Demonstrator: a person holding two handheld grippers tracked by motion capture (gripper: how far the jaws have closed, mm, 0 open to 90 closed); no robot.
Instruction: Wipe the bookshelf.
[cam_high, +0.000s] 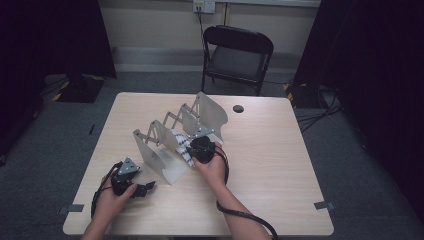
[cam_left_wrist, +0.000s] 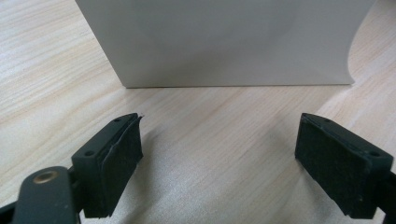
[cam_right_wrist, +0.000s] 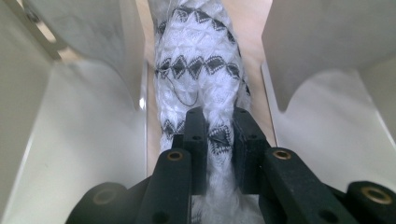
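Note:
A white expanding metal file rack (cam_high: 165, 142) with several upright divider plates stands in the middle of the table. My right gripper (cam_right_wrist: 219, 133) is shut on a white cloth with black diamond patterns (cam_right_wrist: 201, 70), which hangs down into a slot between two rack plates (cam_right_wrist: 112, 51). In the high view that right gripper (cam_high: 195, 150) sits over the rack's near end, with the cloth (cam_high: 181, 145) showing beside it. My left gripper (cam_left_wrist: 219, 154) rests low on the table, open and holding nothing, facing the rack's front plate (cam_left_wrist: 224, 42). In the high view the left gripper (cam_high: 147, 187) lies left of the rack.
The light wooden table (cam_high: 280, 165) has a round cable hole (cam_high: 238, 108) at its far side. A black folding chair (cam_high: 237, 55) stands behind the table. Dark curtains hang at both sides, and cables lie on the floor at the right.

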